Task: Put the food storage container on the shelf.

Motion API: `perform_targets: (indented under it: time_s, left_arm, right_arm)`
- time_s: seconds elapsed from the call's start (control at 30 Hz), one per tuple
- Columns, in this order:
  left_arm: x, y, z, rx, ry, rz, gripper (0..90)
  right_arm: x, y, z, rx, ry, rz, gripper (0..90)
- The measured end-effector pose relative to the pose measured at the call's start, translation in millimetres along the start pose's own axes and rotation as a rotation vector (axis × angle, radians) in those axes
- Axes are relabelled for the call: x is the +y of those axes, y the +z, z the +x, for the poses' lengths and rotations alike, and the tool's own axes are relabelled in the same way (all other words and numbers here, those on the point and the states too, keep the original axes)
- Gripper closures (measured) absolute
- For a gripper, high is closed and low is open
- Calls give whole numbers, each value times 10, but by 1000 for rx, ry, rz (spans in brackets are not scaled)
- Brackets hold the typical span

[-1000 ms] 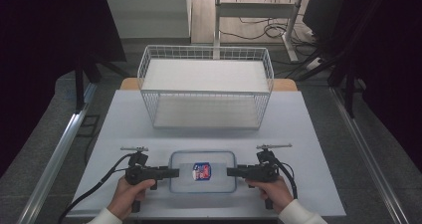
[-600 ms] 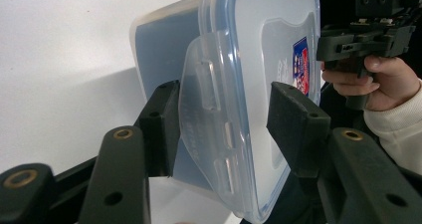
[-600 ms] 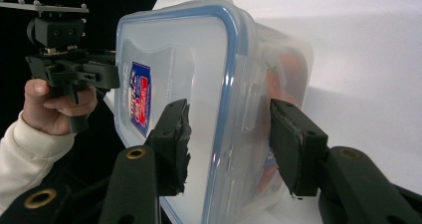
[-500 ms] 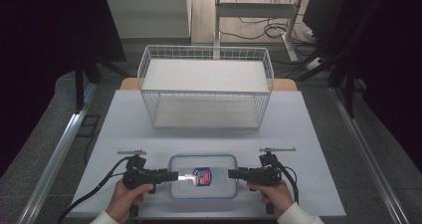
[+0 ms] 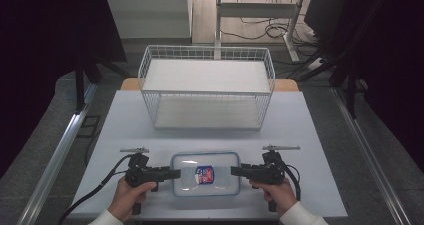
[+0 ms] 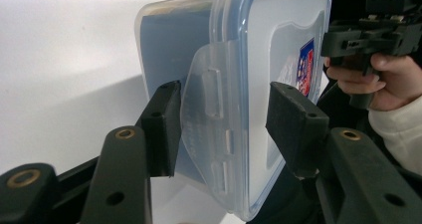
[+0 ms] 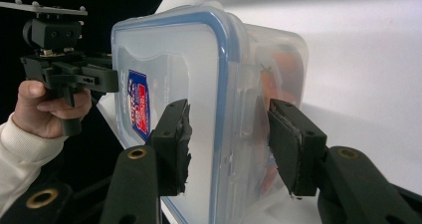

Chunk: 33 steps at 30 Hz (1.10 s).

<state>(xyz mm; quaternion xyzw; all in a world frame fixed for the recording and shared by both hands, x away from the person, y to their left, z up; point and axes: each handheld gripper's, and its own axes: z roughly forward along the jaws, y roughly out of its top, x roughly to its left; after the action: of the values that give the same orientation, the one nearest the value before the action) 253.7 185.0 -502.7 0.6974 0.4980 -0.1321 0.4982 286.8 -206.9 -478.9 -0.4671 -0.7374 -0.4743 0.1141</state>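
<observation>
— Where the container [image 5: 205, 173] lies on the table [image 5: 125, 120], how is it gripped?
— Its two ends are straddled: left gripper [image 6: 221, 117] about the latch flap [image 6: 209, 119], right gripper [image 7: 229, 134] opposite. Jaws have just been closing; pad contact is apparently made, though not clearly seen.

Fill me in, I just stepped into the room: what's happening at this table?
A person holds a claw in each hand at either short end of a clear plastic food container with a blue-rimmed snap lid. The left claw and the right claw have just been closing around its end latches, one jaw above the lid and one below. A white wire basket stands behind it on the table.
</observation>
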Motion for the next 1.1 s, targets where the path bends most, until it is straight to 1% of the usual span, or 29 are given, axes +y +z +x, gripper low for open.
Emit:
perform_targets:
  time_s: [0.13,0.23,0.3,0.37,0.6,0.8,0.83,0.9,1.1]
  left_arm:
    - [67,-11,46,-1,6,-5,494]
    - [128,0,85,-5,15,1,500]
    - [194,20,104,4,26,4,500]
    - [270,43,131,7,37,4,500]
    - [564,139,257,0,47,-7,500]
    - [821,206,411,3,59,-5,498]
    - [860,207,435,5,54,-9,498]
    - [930,207,485,8,57,-17,498]
    - [1108,267,628,-6,56,-36,497]
  right_arm:
    - [47,44,-25,5,-11,1,521]
    - [94,66,-47,5,-22,-6,521]
    - [138,84,-80,4,-34,-9,520]
    - [182,103,-128,9,-26,-14,521]
    - [425,145,-265,3,-33,-44,521]
    - [653,237,-405,-4,-37,-58,521]
    - [691,260,-421,-4,-34,-59,521]
    - [771,308,-451,-2,-32,-63,521]
    - [987,387,-533,-10,-50,-86,521]
